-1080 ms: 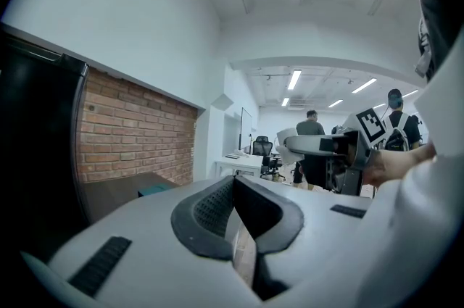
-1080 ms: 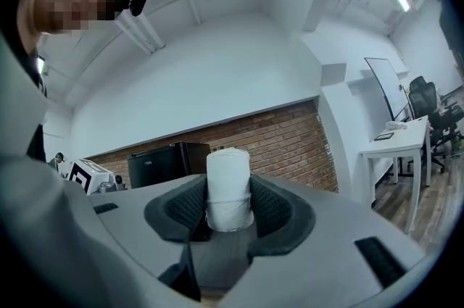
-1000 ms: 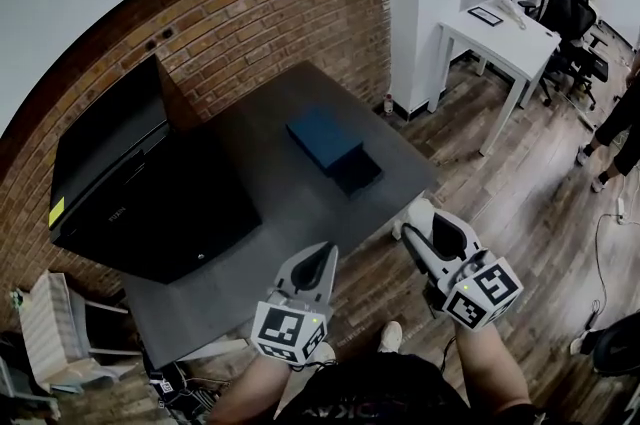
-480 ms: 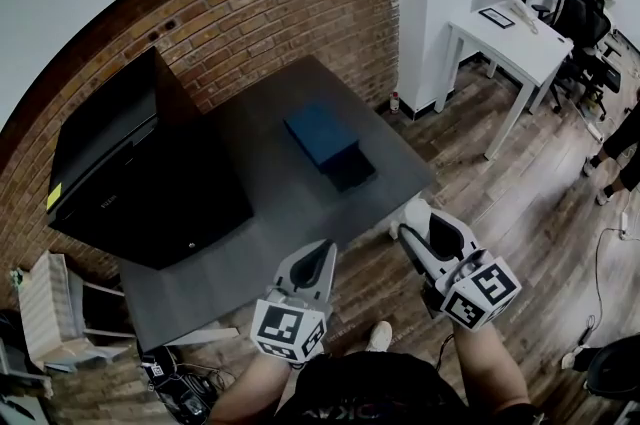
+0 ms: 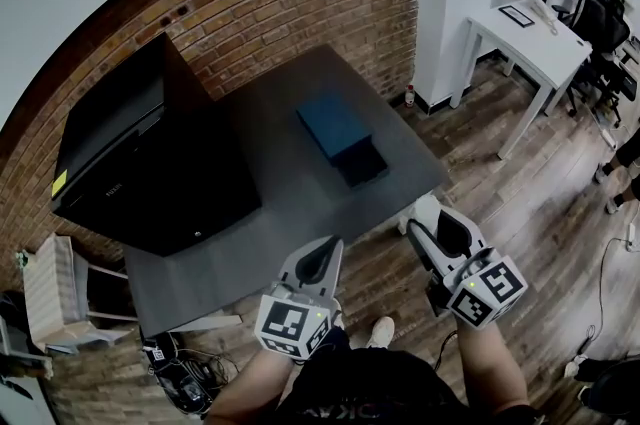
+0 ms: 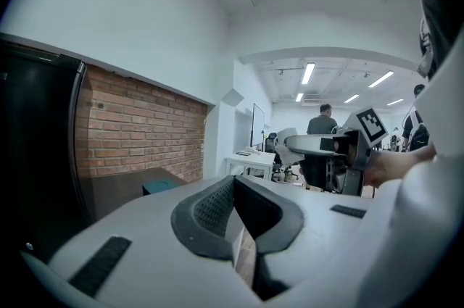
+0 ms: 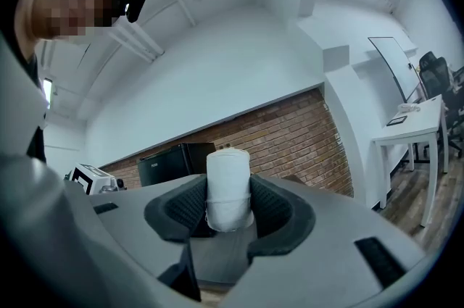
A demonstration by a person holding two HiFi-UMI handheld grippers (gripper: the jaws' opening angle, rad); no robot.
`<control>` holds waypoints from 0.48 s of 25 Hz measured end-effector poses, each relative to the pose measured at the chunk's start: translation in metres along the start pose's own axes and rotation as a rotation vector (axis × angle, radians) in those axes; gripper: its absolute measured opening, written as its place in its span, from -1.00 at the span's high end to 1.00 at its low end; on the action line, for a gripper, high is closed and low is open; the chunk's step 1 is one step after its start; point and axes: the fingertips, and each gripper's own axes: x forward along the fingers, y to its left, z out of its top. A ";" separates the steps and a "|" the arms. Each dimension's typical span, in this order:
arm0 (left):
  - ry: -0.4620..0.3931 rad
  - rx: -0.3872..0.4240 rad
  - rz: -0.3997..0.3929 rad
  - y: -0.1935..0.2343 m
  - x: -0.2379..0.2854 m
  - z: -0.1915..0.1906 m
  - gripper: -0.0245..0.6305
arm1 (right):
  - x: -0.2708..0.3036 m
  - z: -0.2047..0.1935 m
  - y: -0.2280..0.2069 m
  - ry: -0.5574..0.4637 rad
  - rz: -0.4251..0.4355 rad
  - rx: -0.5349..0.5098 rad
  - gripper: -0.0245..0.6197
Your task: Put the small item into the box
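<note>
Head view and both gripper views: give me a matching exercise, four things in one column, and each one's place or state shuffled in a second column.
Things
1. roll
2. left gripper
3. blue box
4. white desk

Place or state
A. on the grey table
B. top right of the head view
C. clamped in the right gripper
D. shut, empty

Pairs: 1-C, 2-D, 3-A, 4-B
</note>
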 end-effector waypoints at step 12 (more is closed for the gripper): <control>-0.006 0.001 -0.076 0.070 0.023 0.007 0.82 | 0.070 0.002 0.000 -0.016 -0.065 -0.029 0.32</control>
